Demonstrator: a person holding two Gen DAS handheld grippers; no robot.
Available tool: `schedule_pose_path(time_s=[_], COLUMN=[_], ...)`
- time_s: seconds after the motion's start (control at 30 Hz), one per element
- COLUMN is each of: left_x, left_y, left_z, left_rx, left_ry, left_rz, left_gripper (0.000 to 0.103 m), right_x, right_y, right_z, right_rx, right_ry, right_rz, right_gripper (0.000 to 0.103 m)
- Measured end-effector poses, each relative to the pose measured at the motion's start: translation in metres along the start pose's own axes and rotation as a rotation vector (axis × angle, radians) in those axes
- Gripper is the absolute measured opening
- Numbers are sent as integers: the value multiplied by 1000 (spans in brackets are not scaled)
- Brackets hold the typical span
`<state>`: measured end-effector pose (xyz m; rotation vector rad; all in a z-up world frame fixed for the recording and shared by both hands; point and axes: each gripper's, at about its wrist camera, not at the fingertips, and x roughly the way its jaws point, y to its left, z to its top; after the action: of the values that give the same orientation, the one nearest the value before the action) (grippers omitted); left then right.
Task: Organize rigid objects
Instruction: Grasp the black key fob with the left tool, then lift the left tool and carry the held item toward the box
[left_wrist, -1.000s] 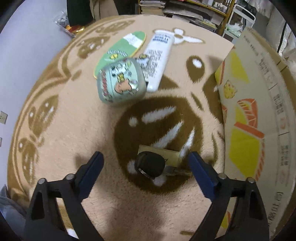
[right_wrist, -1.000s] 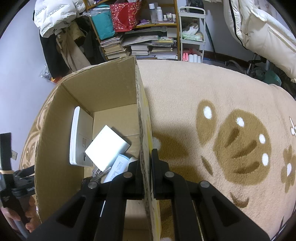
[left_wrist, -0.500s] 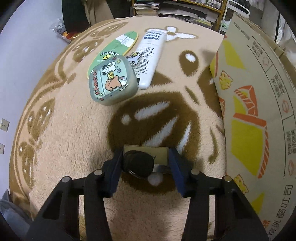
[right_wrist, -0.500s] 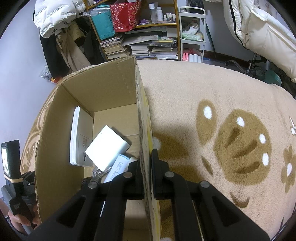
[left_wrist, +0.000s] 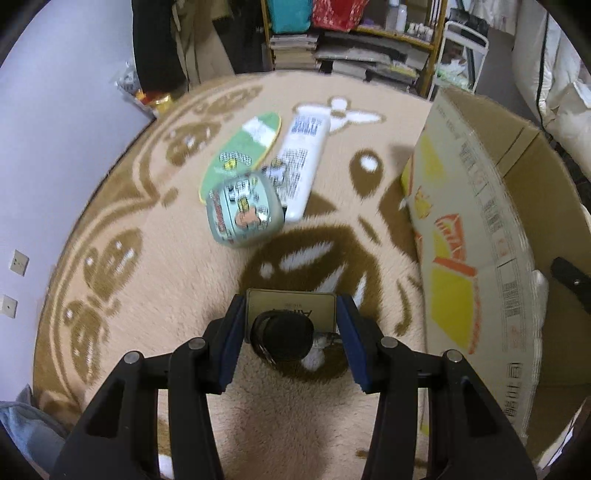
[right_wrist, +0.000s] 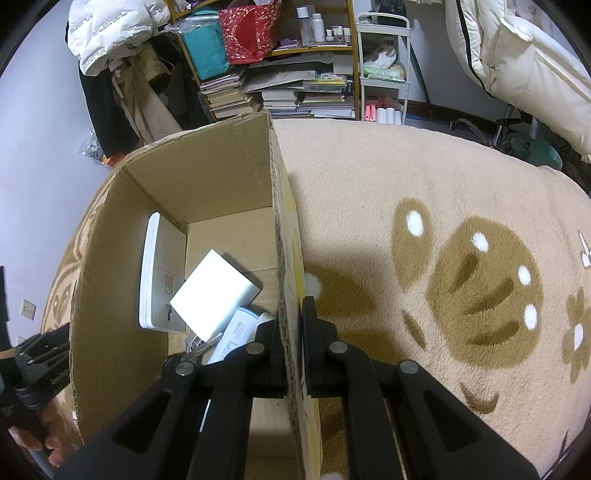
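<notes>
The left gripper (left_wrist: 291, 325) pinches a gold card (left_wrist: 291, 310) by its side edges, a black key fob (left_wrist: 282, 341) lying on top, above the rug (left_wrist: 177, 280) beside the box (left_wrist: 476, 236). The right gripper (right_wrist: 293, 325) clamps the box wall. Judged risk: the fob is unclamped, so tilting the card over the rim could drop it outside the box
</notes>
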<state>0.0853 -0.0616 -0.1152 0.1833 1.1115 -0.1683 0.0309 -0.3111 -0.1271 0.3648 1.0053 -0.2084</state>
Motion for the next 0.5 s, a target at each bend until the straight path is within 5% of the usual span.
schedule_pose_path(time_s=[0.2,0.23,0.33,0.5], left_x=[-34,-38,-41,-35], left_y=[-6,-6,-2,-6], left_z=[13,15,18,13], left_rx=[15,14,-3,22], left_ry=[-76,-90,-74,-70], left_rz=[-35,-33,-83,-48], left_gripper=[43,5,3,3], right_x=[-1,0,-1,-1], right_y=[0,0,1,1], right_z=[0,0,0,0], right_rx=[-1,0,-2,-2], right_ry=[0,0,-1,-1], right_rz=[-1,-1,-2,-2], right_gripper=[7,7,7,7])
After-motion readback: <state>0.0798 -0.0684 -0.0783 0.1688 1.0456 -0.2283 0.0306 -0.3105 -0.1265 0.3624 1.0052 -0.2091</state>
